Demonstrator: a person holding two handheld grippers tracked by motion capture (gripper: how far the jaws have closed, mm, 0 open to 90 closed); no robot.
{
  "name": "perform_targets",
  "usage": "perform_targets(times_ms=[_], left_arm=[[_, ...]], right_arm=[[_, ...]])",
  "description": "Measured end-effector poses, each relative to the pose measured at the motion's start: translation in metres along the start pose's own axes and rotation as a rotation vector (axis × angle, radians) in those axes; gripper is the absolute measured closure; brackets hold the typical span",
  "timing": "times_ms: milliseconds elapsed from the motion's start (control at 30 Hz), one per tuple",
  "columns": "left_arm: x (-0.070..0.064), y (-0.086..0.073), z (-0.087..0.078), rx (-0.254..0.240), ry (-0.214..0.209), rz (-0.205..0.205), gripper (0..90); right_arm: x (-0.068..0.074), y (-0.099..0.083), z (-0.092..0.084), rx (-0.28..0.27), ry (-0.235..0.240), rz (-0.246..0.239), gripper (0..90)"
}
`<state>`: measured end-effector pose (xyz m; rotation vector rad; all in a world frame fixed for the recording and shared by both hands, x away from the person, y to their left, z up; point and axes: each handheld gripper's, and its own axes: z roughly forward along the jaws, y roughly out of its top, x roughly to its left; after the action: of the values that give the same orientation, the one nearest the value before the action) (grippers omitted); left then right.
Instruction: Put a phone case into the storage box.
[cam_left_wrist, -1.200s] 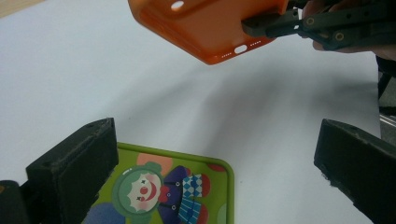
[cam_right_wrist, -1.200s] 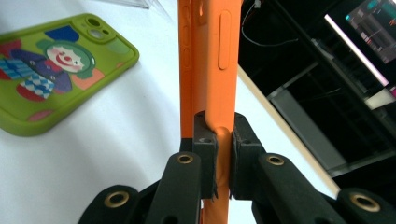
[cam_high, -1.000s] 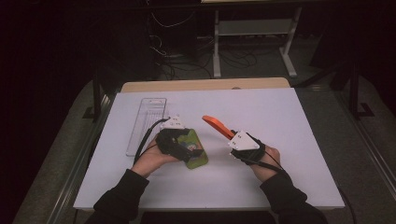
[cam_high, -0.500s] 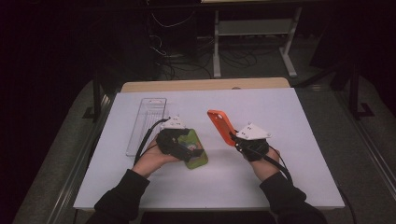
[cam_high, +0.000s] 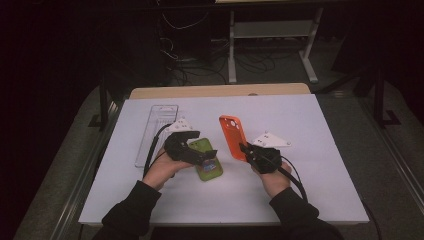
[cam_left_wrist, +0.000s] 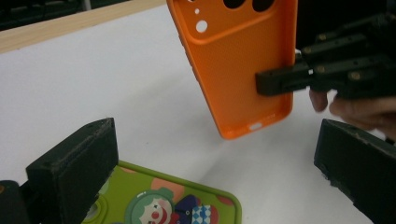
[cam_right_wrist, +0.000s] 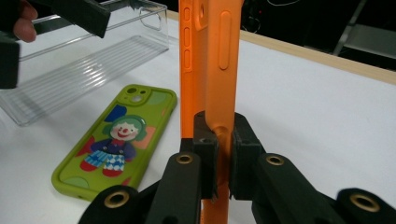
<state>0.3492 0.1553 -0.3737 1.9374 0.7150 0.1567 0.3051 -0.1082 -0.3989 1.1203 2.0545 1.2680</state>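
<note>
An orange phone case (cam_high: 232, 137) stands upright above the white table, its hollow inside (cam_left_wrist: 233, 60) facing the left gripper. My right gripper (cam_high: 245, 149) is shut on its lower side edge, and the pads (cam_right_wrist: 205, 154) pinch the rim from both sides. A green phone case with a clown picture (cam_high: 208, 161) lies flat on the table, back up. My left gripper (cam_high: 205, 154) hovers just over its near end with the jaws wide apart (cam_left_wrist: 219, 149) and nothing between them. The green case (cam_right_wrist: 116, 135) lies to the left of the orange one (cam_right_wrist: 210, 70).
A clear plastic tray (cam_high: 156, 131) lies on the white table (cam_high: 320, 120) behind my left hand, also seen as a ribbed clear tray (cam_right_wrist: 88, 60). A wooden edge (cam_high: 215, 91) runs along the table's far side. Dark floor, cables and a stand lie beyond.
My right gripper has turned the orange case from a thin slanted edge-on pose to upright, with its broad face showing. The left hand and the green case have kept still.
</note>
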Motion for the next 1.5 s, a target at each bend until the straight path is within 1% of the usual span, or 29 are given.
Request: perform_targets(times_ms=[33,167,233,267,300,333,400,500,567,667,733,767,833,933,967,1033,1067,1100,1200,1233,1267,1367,1467,1500], left_arm=[[0.000,0.000,0.000,0.001,0.001,0.005,0.0],[-0.002,0.002,0.000,-0.011,-0.002,-0.005,0.0],[-0.004,0.002,0.002,-0.031,-0.006,-0.015,0.0],[-0.005,0.003,0.003,-0.033,-0.012,-0.025,0.0],[-0.005,0.003,0.003,-0.032,-0.015,-0.016,0.0],[-0.006,0.003,0.004,-0.036,-0.015,-0.026,0.0],[-0.006,0.003,0.006,-0.033,-0.009,-0.021,0.0],[-0.006,0.002,0.008,-0.043,0.000,-0.027,0.0],[-0.006,0.002,0.008,-0.047,0.003,-0.027,0.0],[-0.005,0.002,0.009,-0.053,0.007,-0.021,0.0],[-0.006,0.002,0.010,-0.064,0.011,-0.038,0.0],[-0.006,0.002,0.011,-0.066,0.015,-0.038,0.0],[-0.006,0.003,0.011,-0.065,0.019,-0.039,0.0],[-0.006,0.003,0.012,-0.073,0.026,-0.051,0.0],[-0.006,0.002,0.013,-0.078,0.022,-0.055,0.0],[-0.007,0.001,0.015,-0.075,0.024,-0.061,0.0],[-0.007,0.001,0.015,-0.067,0.025,-0.052,0.0],[-0.008,0.001,0.016,-0.072,0.021,-0.064,0.0],[-0.009,0.002,0.016,-0.071,0.030,-0.051,0.0],[-0.010,0.002,0.016,-0.073,0.030,-0.056,0.0],[-0.010,0.001,0.016,-0.080,0.029,-0.060,0.0],[-0.010,0.002,0.015,-0.078,0.031,-0.072,0.0],[-0.009,0.002,0.013,-0.096,0.039,-0.082,5.7],[-0.009,0.002,0.013,-0.107,0.033,-0.089,7.2]], right_arm=[[0.002,0.000,0.000,-0.001,0.002,0.002,82.1],[0.012,0.001,0.003,-0.006,0.004,0.007,82.0],[0.018,0.001,0.004,-0.013,-0.002,-0.004,81.9],[0.021,0.001,0.004,-0.016,0.002,-0.001,81.8],[0.023,0.001,0.005,-0.013,0.003,-0.002,81.8],[0.024,0.001,0.006,-0.019,0.004,-0.008,81.8],[0.028,0.001,0.006,-0.019,0.011,-0.004,81.9],[0.031,0.000,0.008,-0.020,0.017,-0.020,81.9],[0.034,0.000,0.008,-0.019,0.028,-0.010,81.9],[0.037,0.000,0.009,-0.020,0.035,-0.011,81.9],[0.040,0.000,0.009,-0.020,0.044,-0.016,81.9],[0.041,0.000,0.010,-0.021,0.044,-0.023,81.9],[0.044,-0.001,0.011,-0.016,0.053,-0.018,81.9],[0.049,-0.002,0.012,-0.014,0.063,-0.029,81.9],[0.051,-0.002,0.013,-0.012,0.063,-0.035,81.9],[0.053,-0.003,0.014,-0.010,0.070,-0.042,81.9],[0.054,-0.003,0.014,-0.010,0.070,-0.043,81.9],[0.056,-0.003,0.015,-0.008,0.072,-0.040,81.9],[0.057,-0.004,0.016,-0.004,0.070,-0.057,81.9],[0.058,-0.004,0.016,-0.003,0.075,-0.045,81.9],[0.058,-0.004,0.016,-0.001,0.074,-0.049,81.9],[0.058,-0.005,0.016,0.000,0.075,-0.054,81.8],[0.058,-0.005,0.016,0.001,0.074,-0.056,81.8],[0.058,-0.005,0.016,0.001,0.073,-0.055,81.7]])
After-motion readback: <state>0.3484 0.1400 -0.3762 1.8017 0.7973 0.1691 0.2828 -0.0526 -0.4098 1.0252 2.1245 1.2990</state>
